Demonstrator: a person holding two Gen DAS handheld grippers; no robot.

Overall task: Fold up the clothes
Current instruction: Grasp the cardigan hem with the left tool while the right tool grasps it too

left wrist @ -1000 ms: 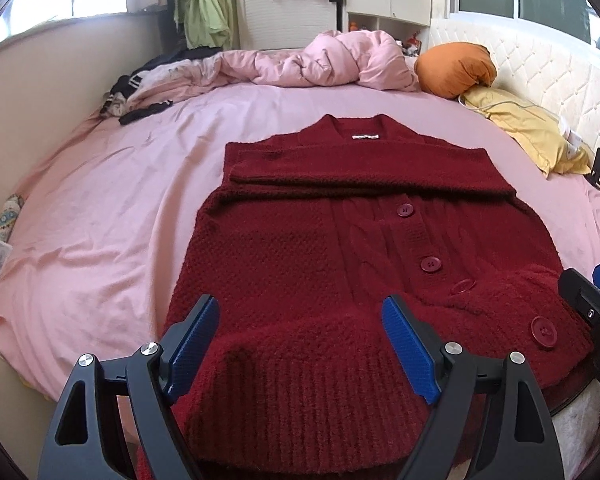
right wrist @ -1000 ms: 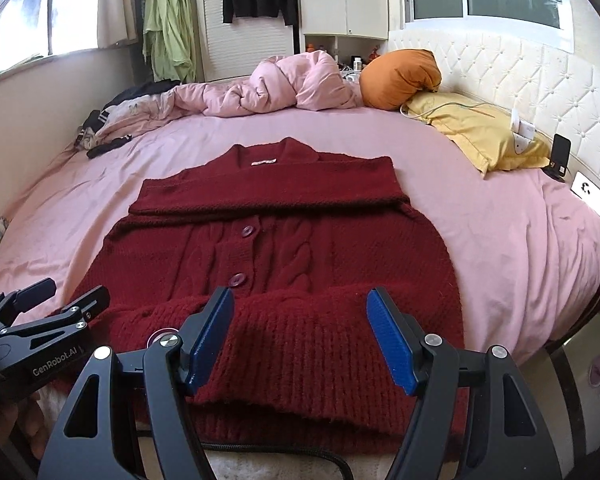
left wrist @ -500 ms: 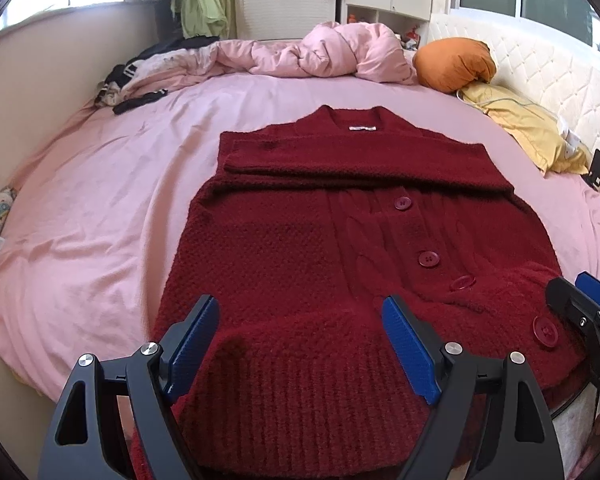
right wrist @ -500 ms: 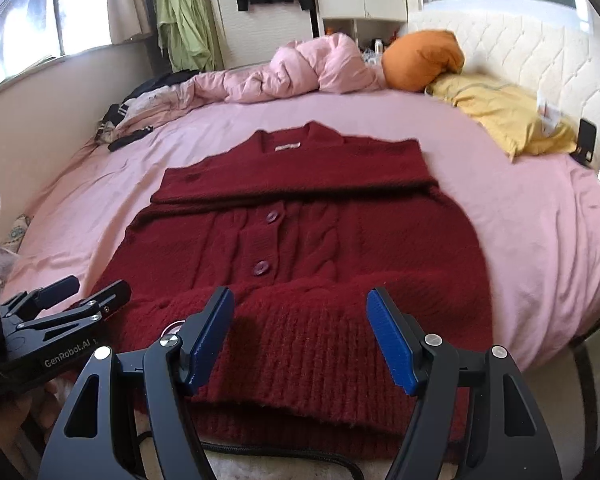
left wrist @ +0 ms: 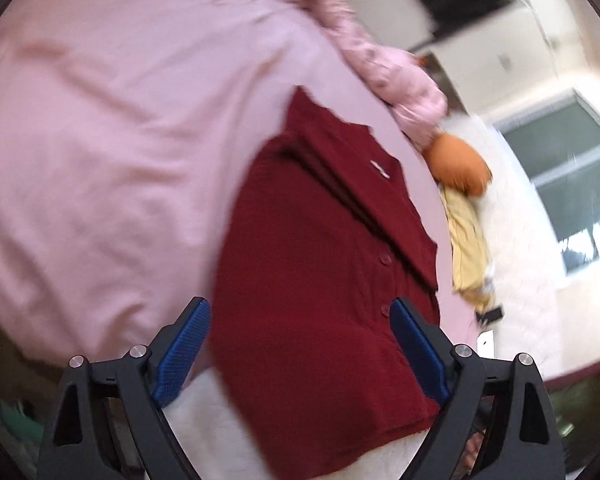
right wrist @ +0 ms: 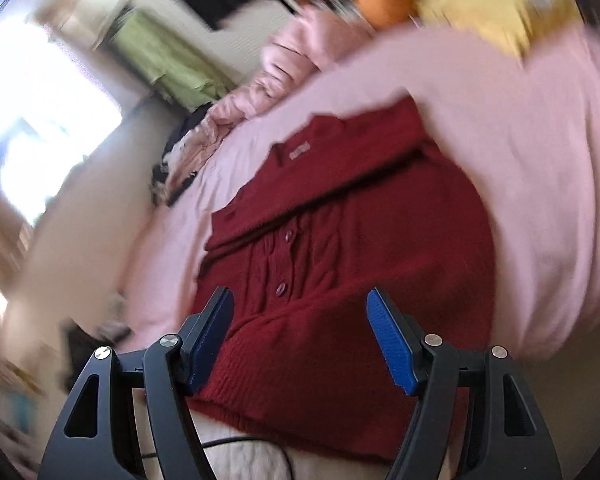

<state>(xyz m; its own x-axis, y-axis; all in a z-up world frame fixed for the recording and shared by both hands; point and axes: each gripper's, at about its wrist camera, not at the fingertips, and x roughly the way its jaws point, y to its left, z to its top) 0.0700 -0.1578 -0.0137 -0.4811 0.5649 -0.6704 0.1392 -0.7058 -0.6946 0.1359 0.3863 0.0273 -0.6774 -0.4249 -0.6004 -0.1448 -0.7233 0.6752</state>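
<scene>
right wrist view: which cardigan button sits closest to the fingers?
The lowest visible button on the dark red knit cardigan, just above the ribbed hem band. The other two, and, sit farther up the placket toward the collar.

Both views motion-blurred. Cardigan knit detail smeared; neck label unreadable. Left-view hem partly behind fingers. Room bg indistinct.
</scene>
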